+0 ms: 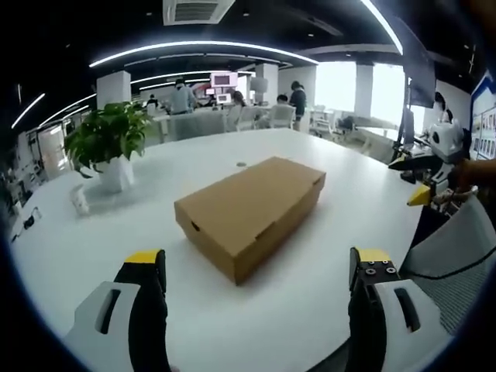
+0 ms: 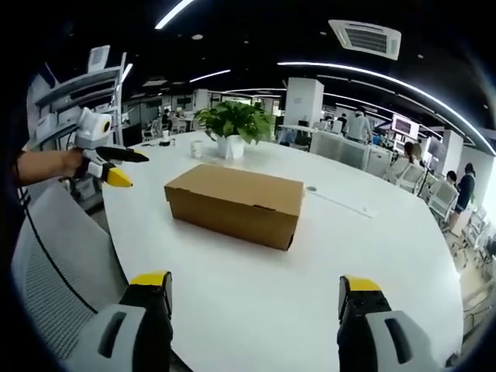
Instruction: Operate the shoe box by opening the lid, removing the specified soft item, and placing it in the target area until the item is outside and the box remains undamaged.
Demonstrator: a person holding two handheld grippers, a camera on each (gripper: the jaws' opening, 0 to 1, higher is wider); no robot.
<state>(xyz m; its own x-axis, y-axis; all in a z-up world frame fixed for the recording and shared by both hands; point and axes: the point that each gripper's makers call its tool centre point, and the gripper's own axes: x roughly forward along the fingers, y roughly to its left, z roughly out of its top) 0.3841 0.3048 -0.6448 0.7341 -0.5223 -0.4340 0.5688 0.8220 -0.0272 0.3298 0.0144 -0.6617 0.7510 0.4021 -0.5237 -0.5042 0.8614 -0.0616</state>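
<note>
A plain brown cardboard shoe box (image 1: 252, 211) lies on the round white table (image 1: 310, 310) with its lid down. In the right gripper view the shoe box (image 2: 236, 203) shows its long side. My left gripper (image 1: 260, 262) is open, a short way back from the box's near corner, with nothing between its yellow-tipped jaws. My right gripper (image 2: 254, 285) is also open and empty, held back from the box over the table edge. Each gripper shows in the other's view, off the table's side: the right gripper (image 1: 416, 180) and the left gripper (image 2: 116, 166).
A leafy plant in a white pot (image 1: 108, 147) stands beyond the box, with a small white cup (image 2: 196, 147) near the plant (image 2: 232, 124). A small round disc (image 2: 311, 188) lies on the table. A grey mesh chair (image 2: 54, 256) is at the table's edge. People sit at desks behind.
</note>
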